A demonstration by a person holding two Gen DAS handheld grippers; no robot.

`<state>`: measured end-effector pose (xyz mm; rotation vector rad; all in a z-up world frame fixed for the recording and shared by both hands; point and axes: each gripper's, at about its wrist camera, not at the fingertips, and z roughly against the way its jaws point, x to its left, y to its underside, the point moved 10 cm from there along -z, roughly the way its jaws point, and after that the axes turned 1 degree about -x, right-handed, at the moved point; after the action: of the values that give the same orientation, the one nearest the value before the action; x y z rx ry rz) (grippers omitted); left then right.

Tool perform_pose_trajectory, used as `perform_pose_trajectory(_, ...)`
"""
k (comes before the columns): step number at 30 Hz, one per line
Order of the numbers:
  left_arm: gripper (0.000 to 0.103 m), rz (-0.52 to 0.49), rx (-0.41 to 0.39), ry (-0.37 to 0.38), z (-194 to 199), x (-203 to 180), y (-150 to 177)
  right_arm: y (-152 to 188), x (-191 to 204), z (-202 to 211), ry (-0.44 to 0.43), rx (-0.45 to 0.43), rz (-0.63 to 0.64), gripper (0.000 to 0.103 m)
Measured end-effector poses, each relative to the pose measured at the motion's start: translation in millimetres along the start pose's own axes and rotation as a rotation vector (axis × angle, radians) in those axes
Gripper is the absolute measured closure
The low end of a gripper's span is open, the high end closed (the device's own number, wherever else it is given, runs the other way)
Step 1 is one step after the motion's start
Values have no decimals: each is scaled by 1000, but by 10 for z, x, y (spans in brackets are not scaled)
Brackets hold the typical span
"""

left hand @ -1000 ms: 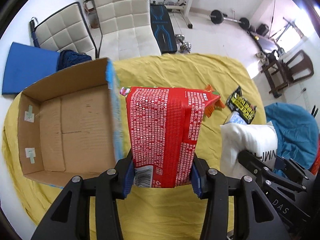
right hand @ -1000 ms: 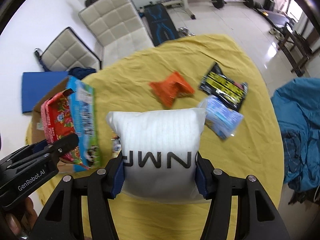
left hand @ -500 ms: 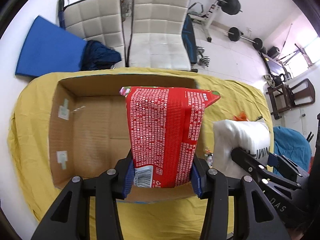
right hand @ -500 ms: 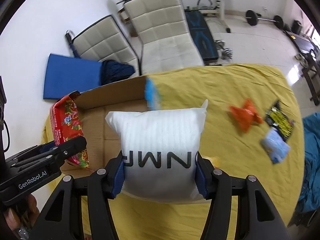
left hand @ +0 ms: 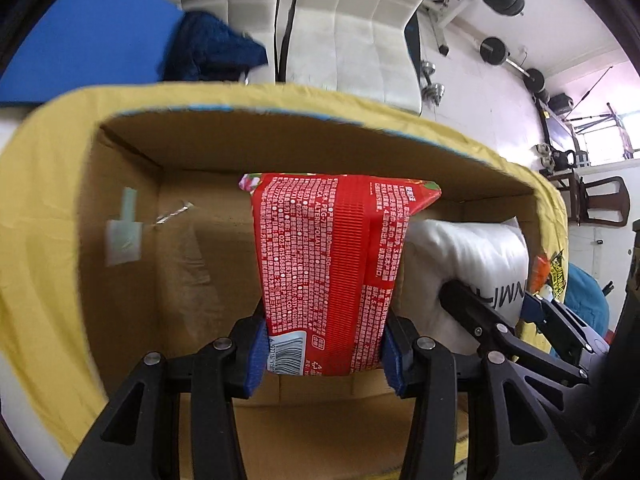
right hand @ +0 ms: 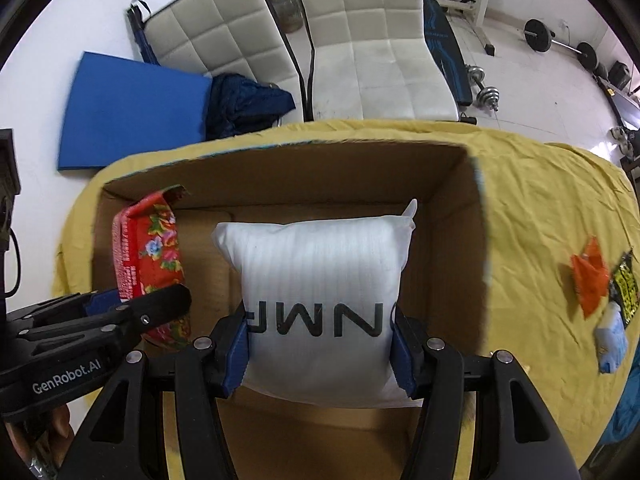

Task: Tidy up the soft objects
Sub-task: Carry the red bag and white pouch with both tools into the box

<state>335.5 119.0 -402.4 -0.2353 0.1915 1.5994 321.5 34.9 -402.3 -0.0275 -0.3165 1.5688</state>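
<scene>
Both your grippers are loaded and hold their items over the open cardboard box (right hand: 452,184).

Your left gripper (left hand: 322,354) is clamped on the red packet (left hand: 332,264), pads pressed to both its sides, over the box's left half. Your right gripper (right hand: 320,350) is closed on the white pillow (right hand: 316,276), just beside the packet, over the right half. Further right on the yellow cloth (right hand: 540,200) lie an orange pouch (right hand: 590,278), a black-yellow packet (right hand: 624,284) and a light blue packet (right hand: 612,338), bunched together.

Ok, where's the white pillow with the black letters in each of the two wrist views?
Left wrist: white pillow at right, beside the red packet.
Right wrist: white pillow dead centre, between the right gripper fingers.
Shared landmark: the cardboard box beneath it.
</scene>
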Motion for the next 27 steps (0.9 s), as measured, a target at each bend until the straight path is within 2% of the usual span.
perform_pose_trajectory(6, 59, -10, 77, 34, -447, 94, -98, -92, -35, -431, 64, 26, 19, 42)
perform_pose_trajectory(13, 59, -44, 130, 71, -721, 35, -165, -80, -186, -690, 50, 51, -16, 39)
perform_pose_trajectory(18, 59, -62, 122, 17, -765, 12, -172, -57, -182, -692, 36, 66, -14, 36)
perform_pose_trajectory(23, 58, -61, 139, -59, -681, 5, -104, -51, -193, -680, 49, 89, -8, 33)
perform_pose_trajectory(27, 58, -85, 123, -100, -547, -101, -169, -58, -177, -615, 53, 96, -16, 32)
